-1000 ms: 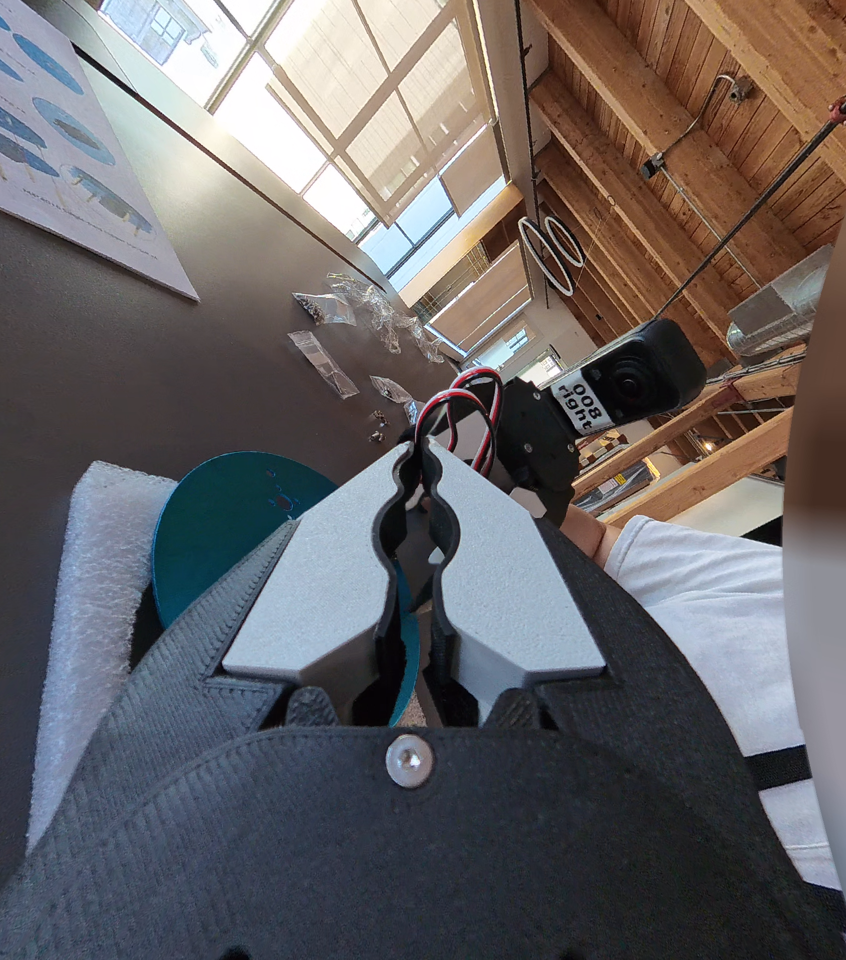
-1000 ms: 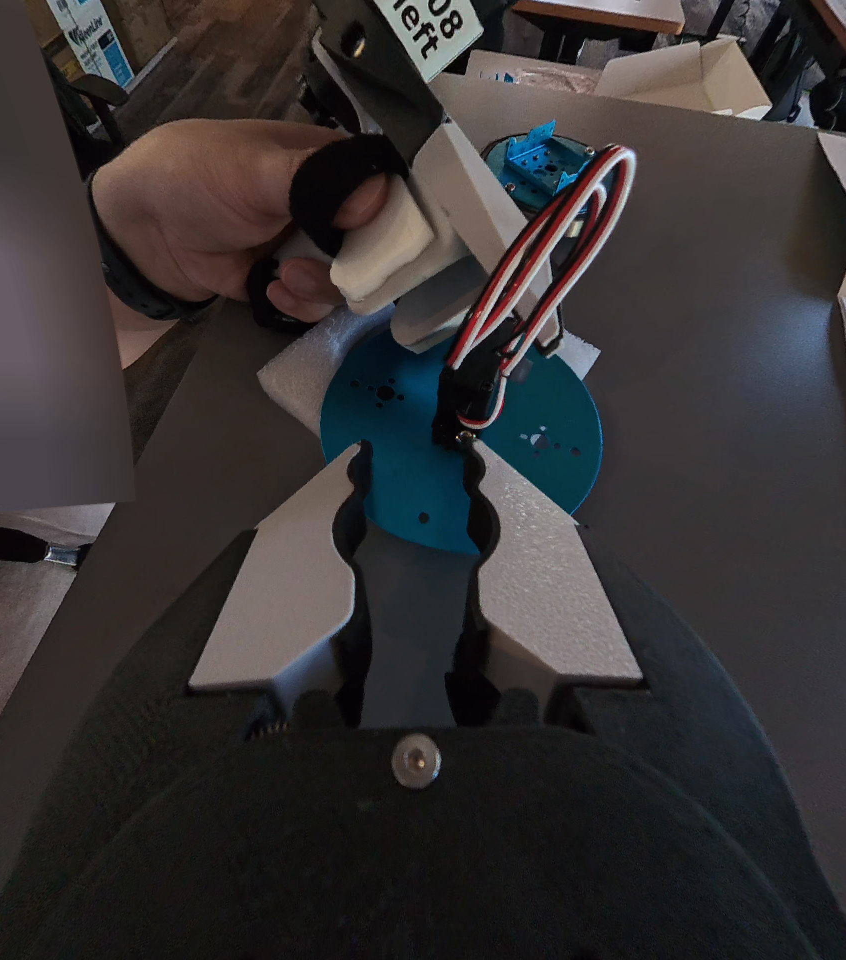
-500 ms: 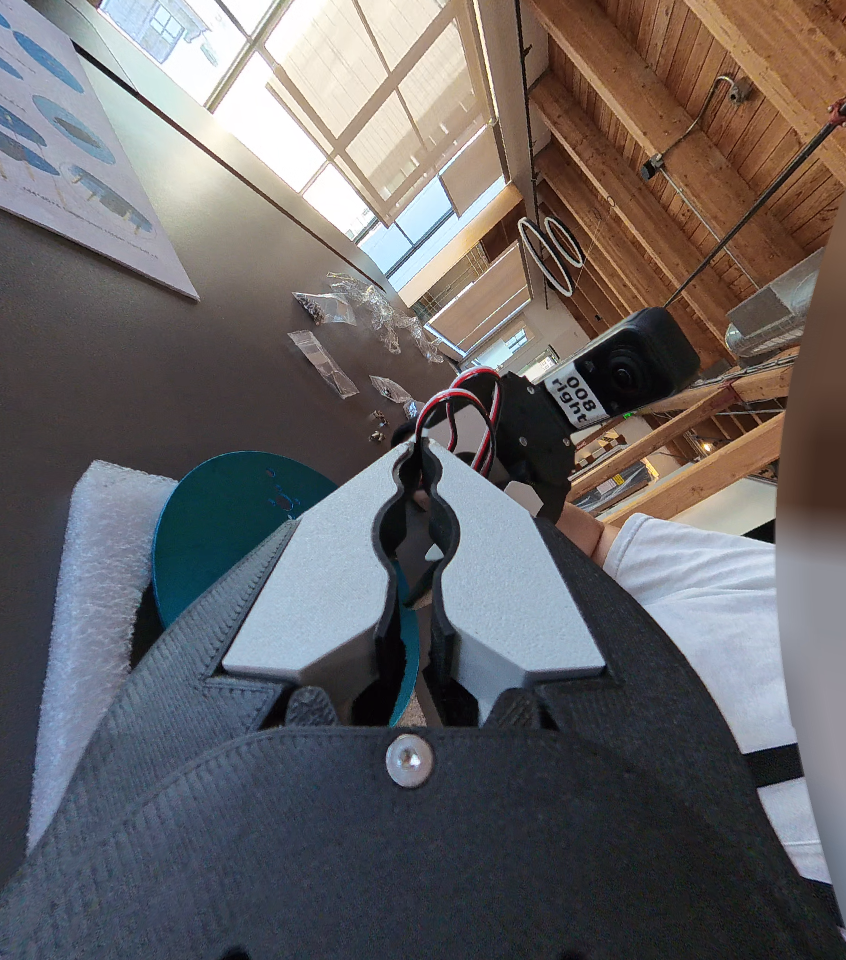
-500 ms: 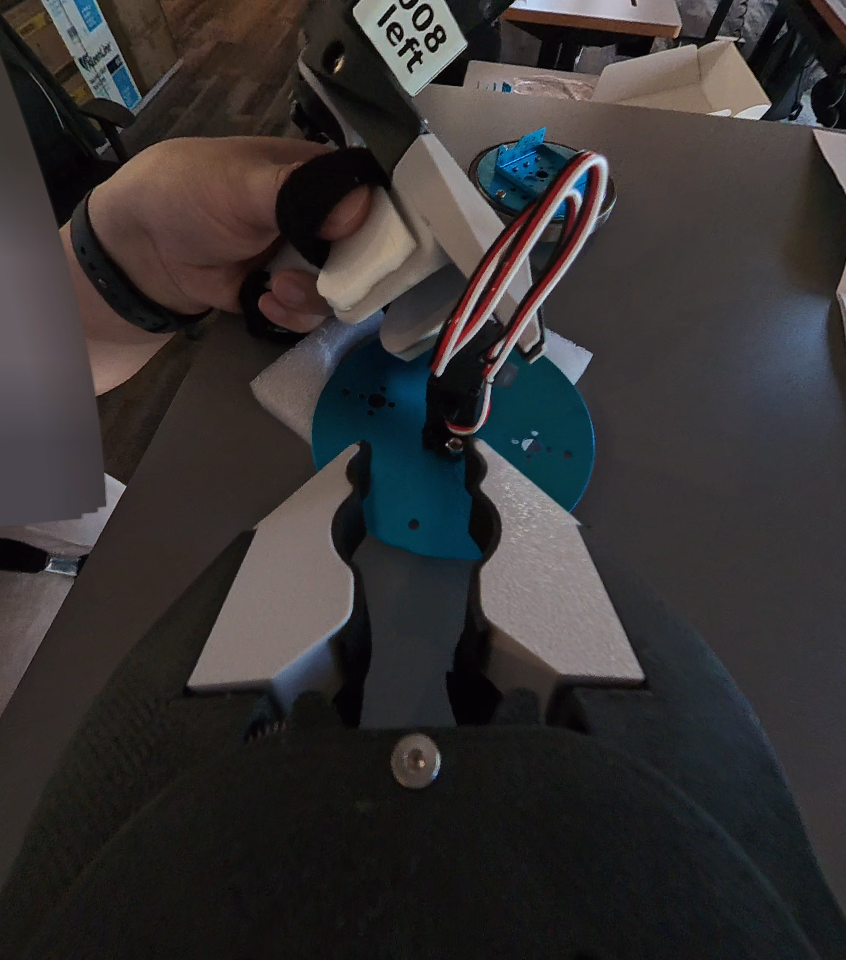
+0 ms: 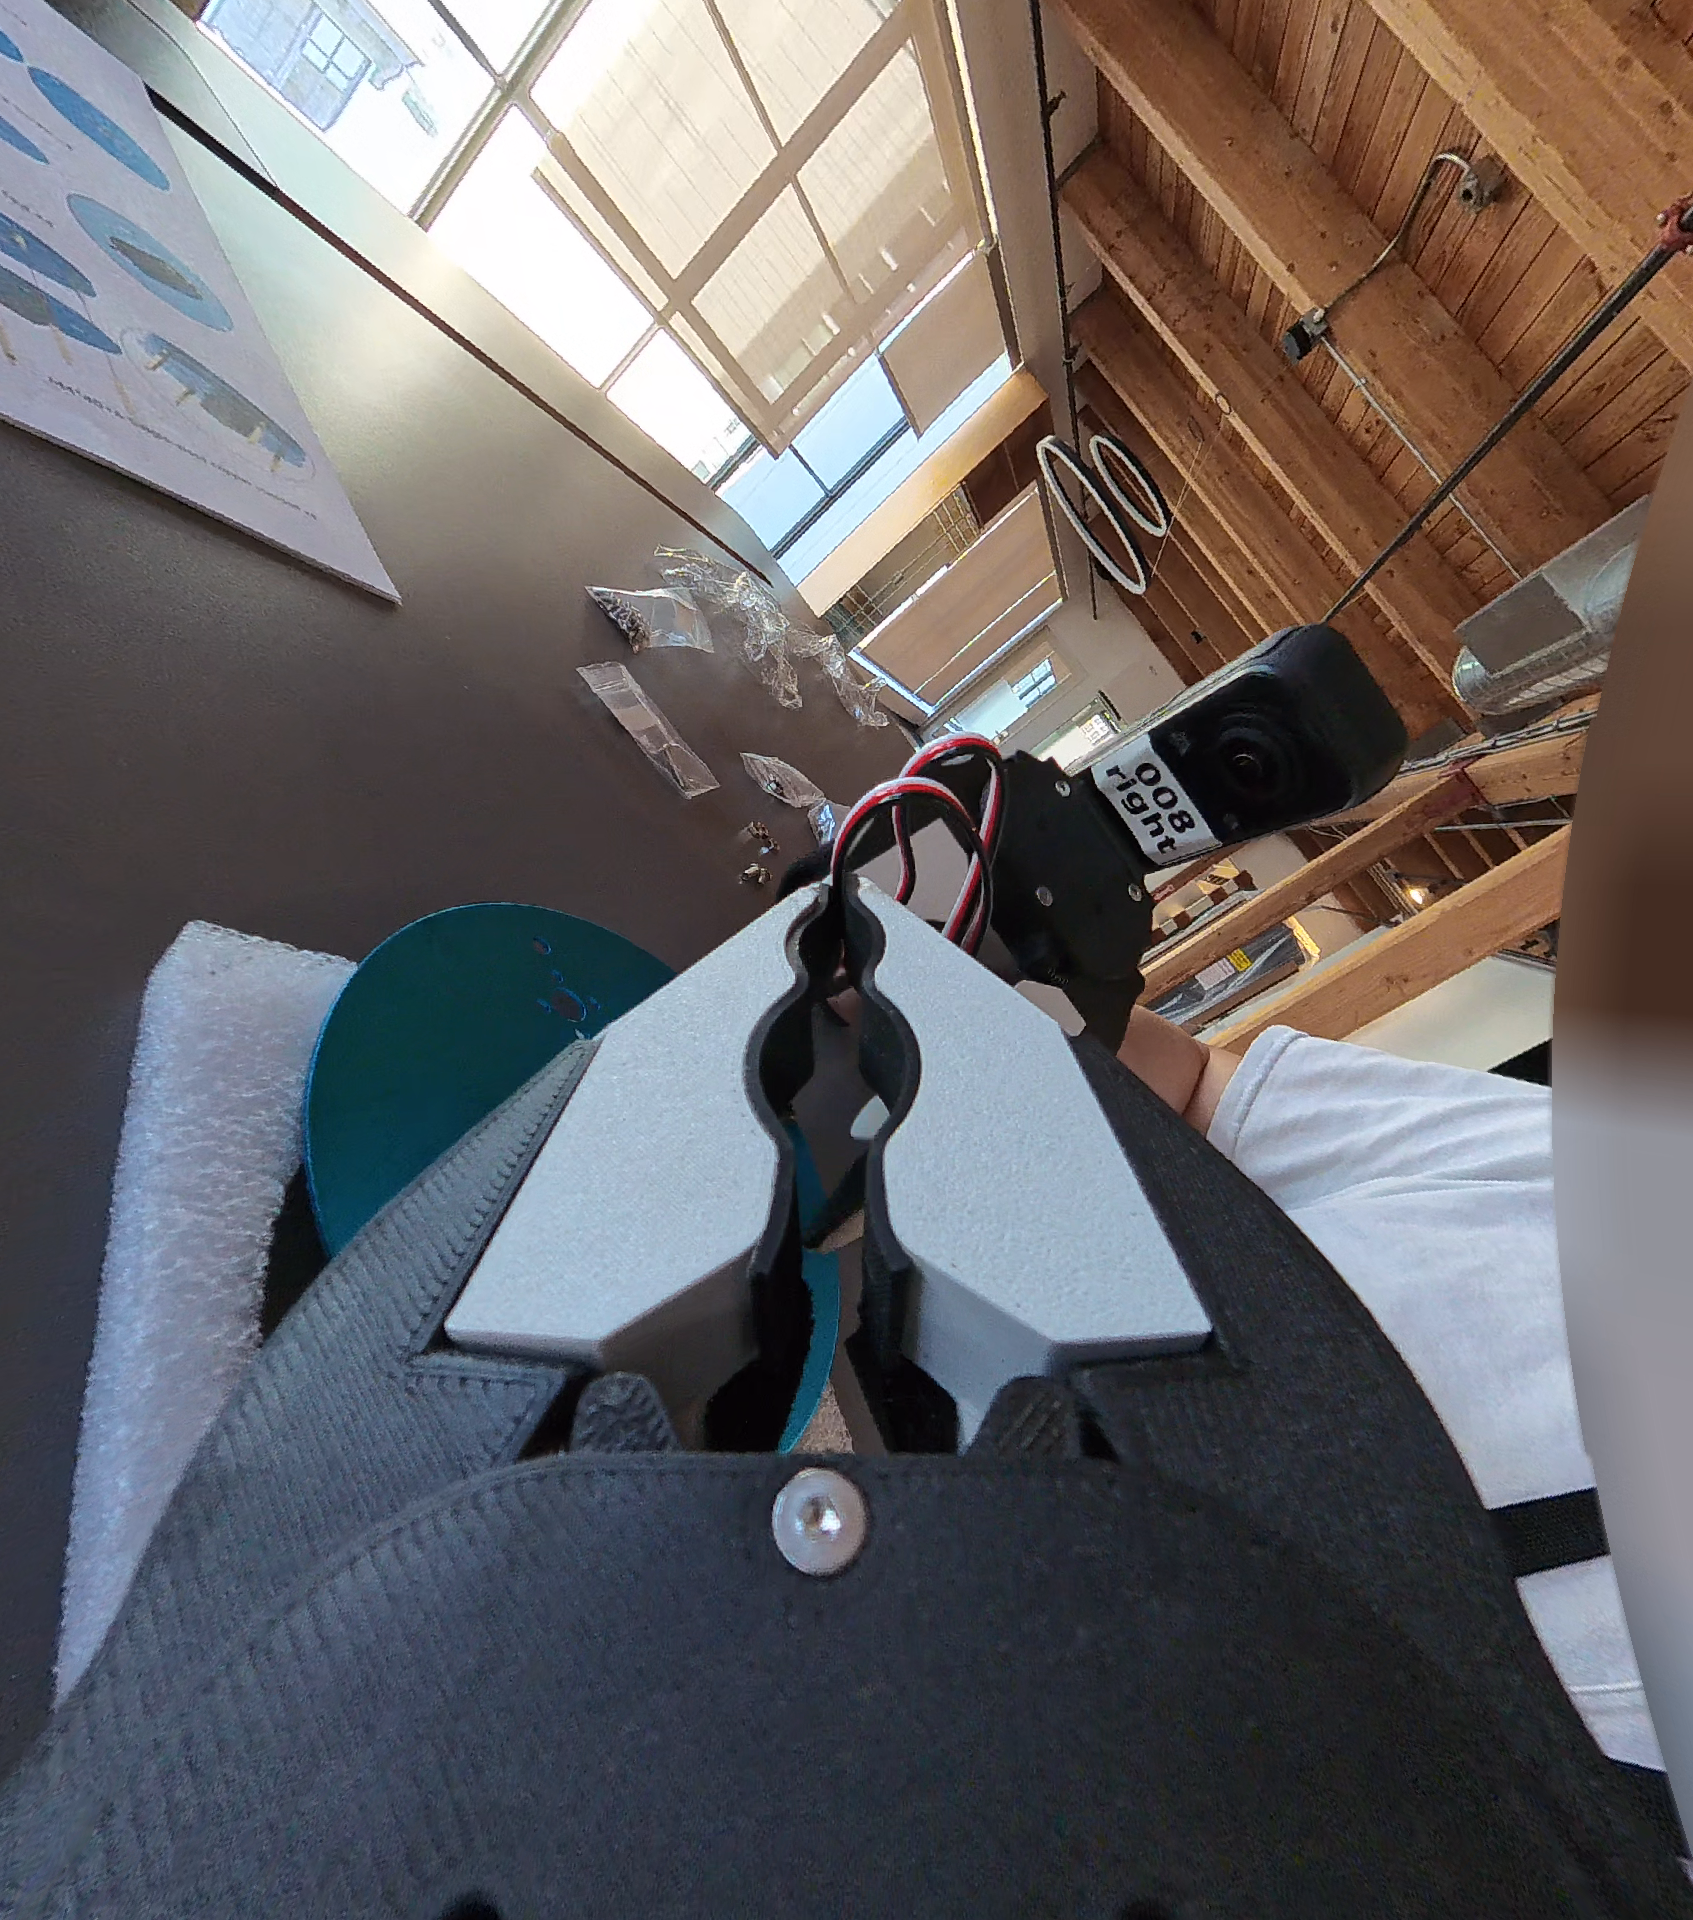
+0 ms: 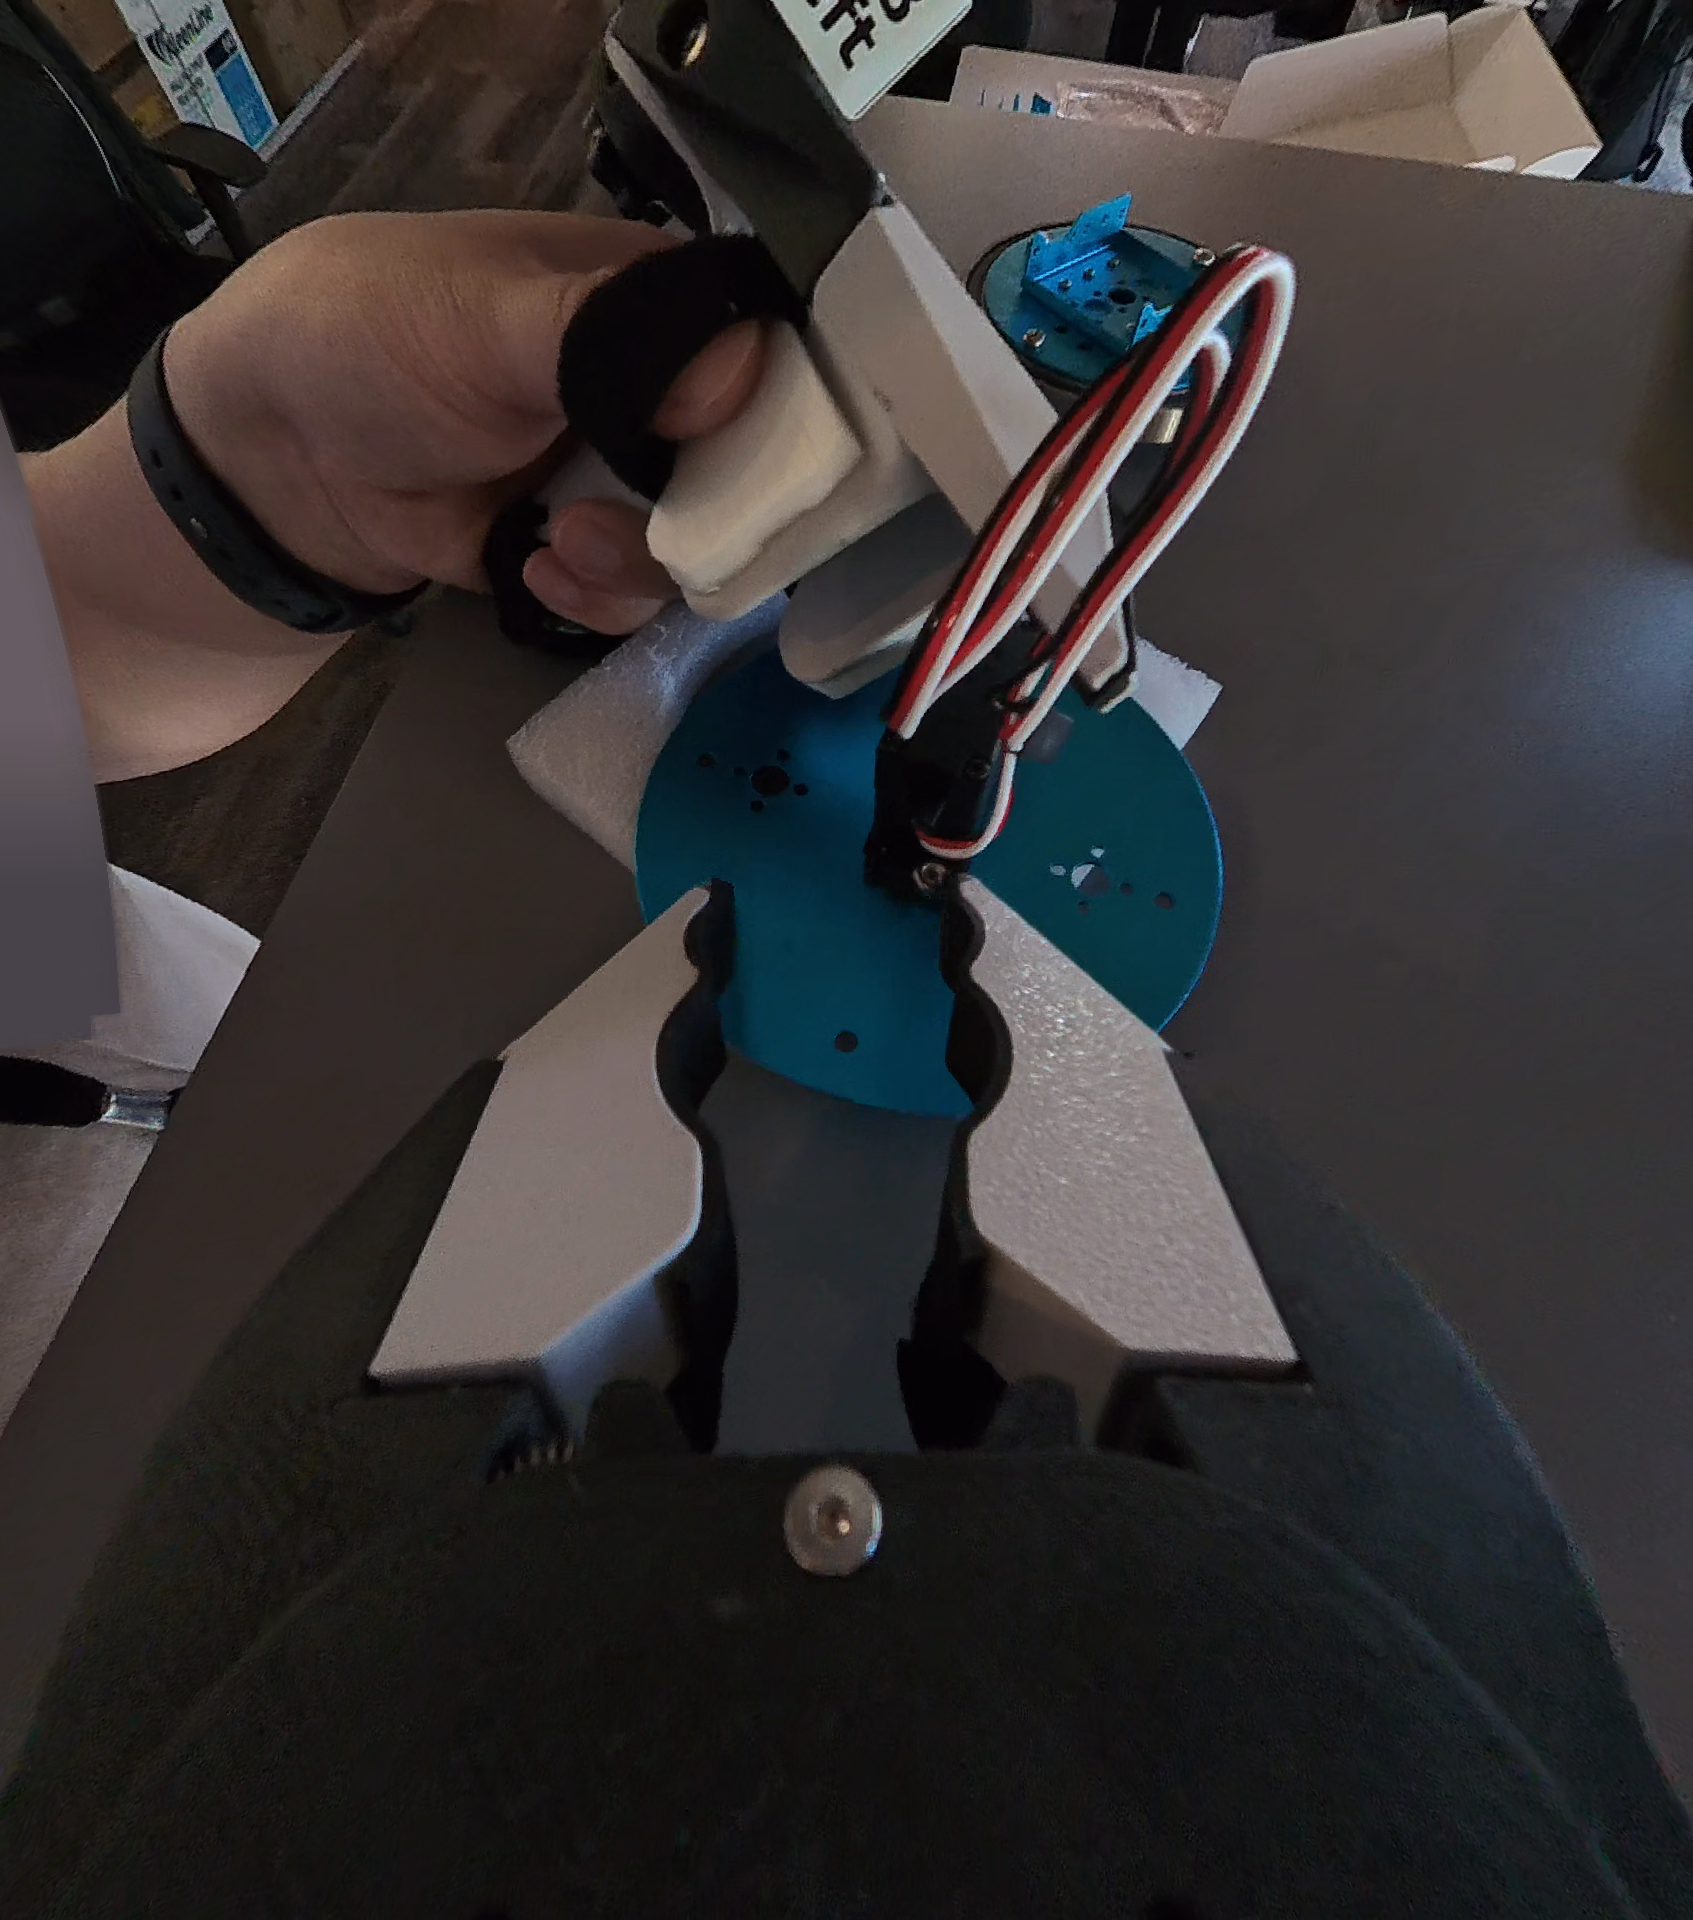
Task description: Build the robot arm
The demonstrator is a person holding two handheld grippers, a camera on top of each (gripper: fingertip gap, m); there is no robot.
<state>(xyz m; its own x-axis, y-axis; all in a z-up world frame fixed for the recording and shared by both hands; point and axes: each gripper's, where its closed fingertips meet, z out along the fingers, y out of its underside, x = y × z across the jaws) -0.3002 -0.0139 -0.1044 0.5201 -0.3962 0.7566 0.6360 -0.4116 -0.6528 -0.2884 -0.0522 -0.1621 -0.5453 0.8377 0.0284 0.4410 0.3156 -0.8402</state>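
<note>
- up top, left gripper [image 5: 837,899] is clenched on the black servo [image 6: 930,805], its looped wires [image 6: 1112,468] above the blue disc [image 6: 1112,831].
- right gripper [image 6: 834,899] is released, one fingertip touching the servo.

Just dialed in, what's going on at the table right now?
A person works a handheld gripper in each hand over a blue round plate lying on white foam on the dark table. The left gripper is shut on a small black servo with looped red, white and black wires, holding it upright on the plate. The right gripper is open, its tips right at the servo's base. Behind sits a blue bracket assembly.
</note>
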